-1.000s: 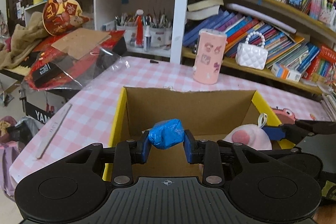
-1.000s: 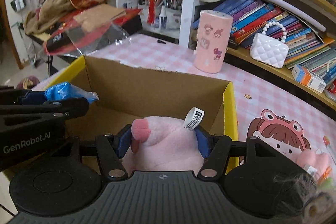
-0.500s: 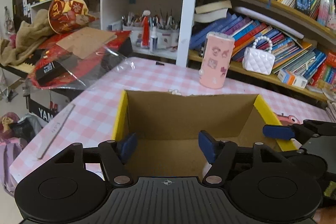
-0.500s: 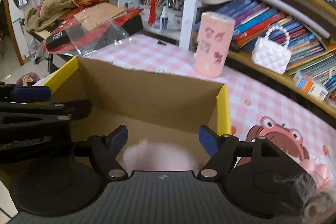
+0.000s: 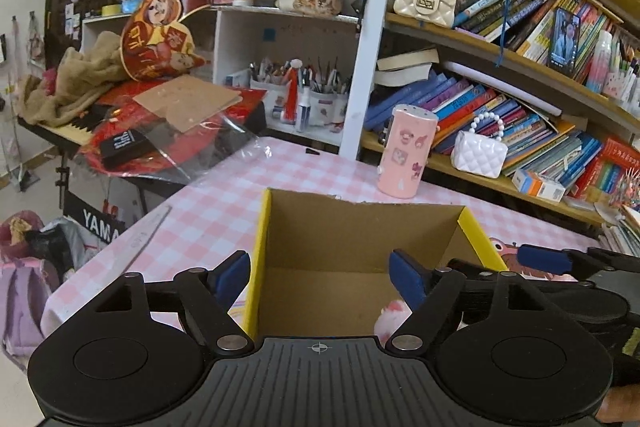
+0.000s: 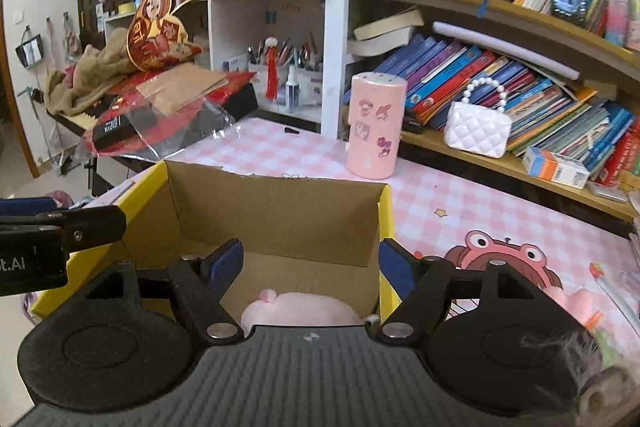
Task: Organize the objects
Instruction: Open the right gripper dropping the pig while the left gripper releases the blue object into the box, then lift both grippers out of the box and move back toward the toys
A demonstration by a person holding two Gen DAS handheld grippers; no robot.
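Note:
A cardboard box (image 5: 360, 201) with yellow outer sides stands open on the pink checked table. My left gripper (image 5: 320, 273) hangs above the box's near left part, its jaws opening with nothing between them. To its right, my right gripper (image 6: 311, 261) is open over the same box (image 6: 276, 179), also holding nothing. Below it, a pink plush toy (image 6: 300, 309) lies on the box floor. In the left wrist view the plush (image 5: 394, 311) peeks out by the right finger. The blue bundle held earlier is not in view.
A pink sticker-covered canister (image 6: 374, 127) stands behind the box. A white quilted handbag (image 6: 476, 131) sits on a low shelf of books. A ruler (image 5: 148, 231) lies near the table's left edge. A cartoon print (image 6: 500, 259) marks the cloth to the right.
Both grippers opened and drew back and up. The left one let go of the blue bundle and the right one of the pink plush, which now lies in the box.

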